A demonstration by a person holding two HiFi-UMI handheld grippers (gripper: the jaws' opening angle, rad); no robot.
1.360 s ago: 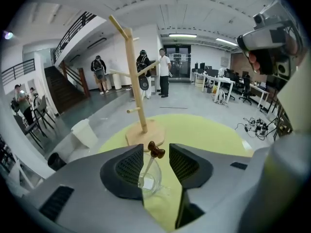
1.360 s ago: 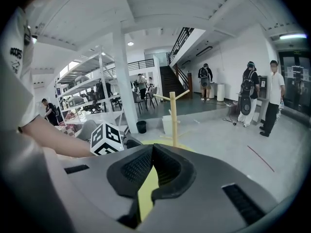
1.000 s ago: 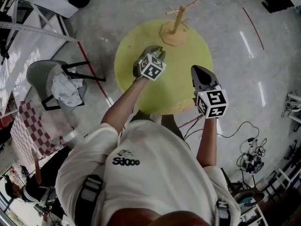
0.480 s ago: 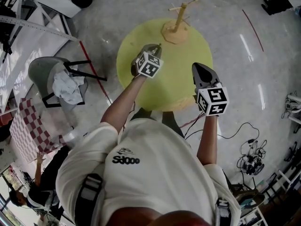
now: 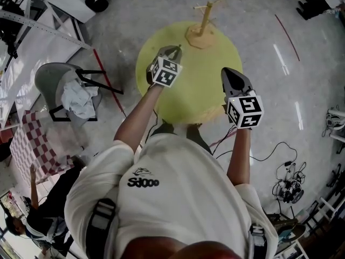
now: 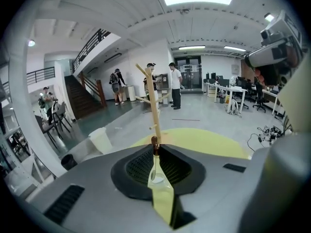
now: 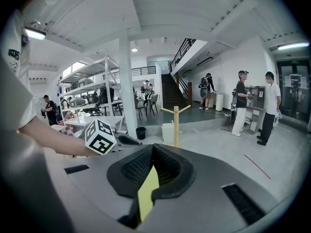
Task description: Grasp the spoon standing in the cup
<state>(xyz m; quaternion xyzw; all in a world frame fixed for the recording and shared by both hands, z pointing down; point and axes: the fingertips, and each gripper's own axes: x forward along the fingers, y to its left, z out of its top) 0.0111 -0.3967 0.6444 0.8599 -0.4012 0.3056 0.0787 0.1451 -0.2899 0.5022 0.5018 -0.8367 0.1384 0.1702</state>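
As a person stands at the near edge of a round yellow table (image 5: 207, 90), the left gripper (image 5: 171, 48) pinches a slim spoon (image 6: 154, 160) over the table's left side. Its jaws are pressed on the stem just under the brown tip, and the spoon stands upright between the pads with its pale bowl hanging lower. The cup cannot be made out in any view. The right gripper (image 5: 226, 72) hovers above the table's right edge, its jaws pressed together at the tips with nothing between them. A wooden rack (image 5: 204, 23) with side pegs stands upright at the table's far edge, well apart from both grippers.
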